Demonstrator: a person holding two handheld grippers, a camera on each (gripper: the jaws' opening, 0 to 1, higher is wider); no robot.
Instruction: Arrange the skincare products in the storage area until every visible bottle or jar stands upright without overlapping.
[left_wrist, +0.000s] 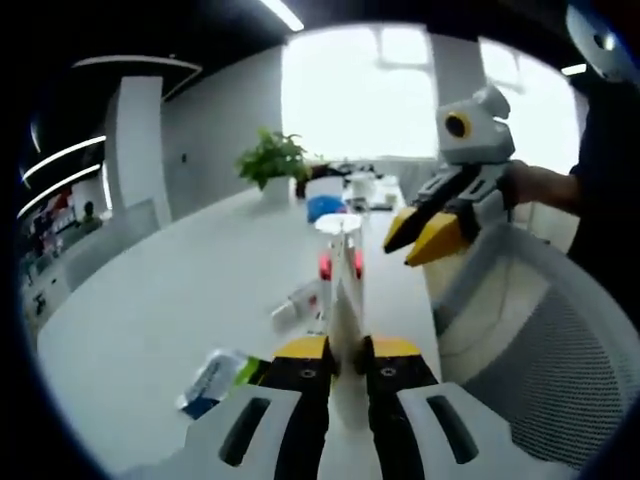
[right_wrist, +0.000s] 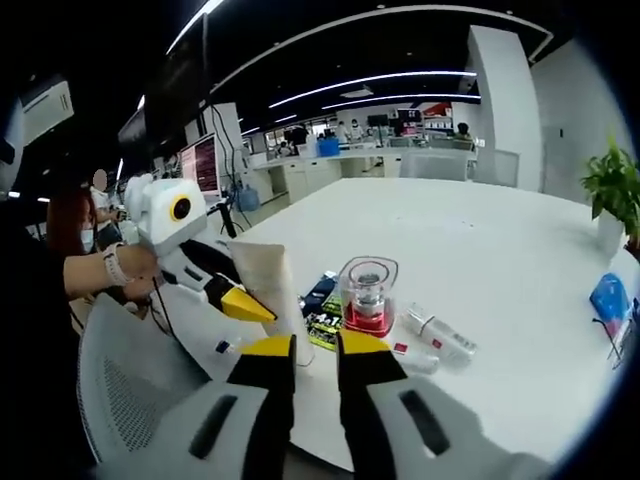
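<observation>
My left gripper (left_wrist: 350, 350) is shut on a white tube (left_wrist: 345, 315), seen edge-on between its jaws above the table edge. In the right gripper view that cream-white tube (right_wrist: 266, 285) stands upright against a yellow fingertip (right_wrist: 247, 304). My right gripper (right_wrist: 315, 348) hangs open and holds nothing, near the table's front edge; in the left gripper view it hovers at the upper right (left_wrist: 422, 235). On the white table (right_wrist: 480, 250) stands a clear jar with a red base (right_wrist: 367, 295) (left_wrist: 340, 258). A white bottle (right_wrist: 437, 335) (left_wrist: 298, 305) lies on its side beside it.
A blue-green packet (right_wrist: 322, 305) (left_wrist: 215, 378) lies flat near the jar. A blue item (right_wrist: 608, 297) and a potted plant (right_wrist: 612, 190) sit at the far end. A mesh chair (left_wrist: 540, 340) (right_wrist: 130, 390) stands by the table edge. A person's hand (right_wrist: 125, 265) grips the left gripper.
</observation>
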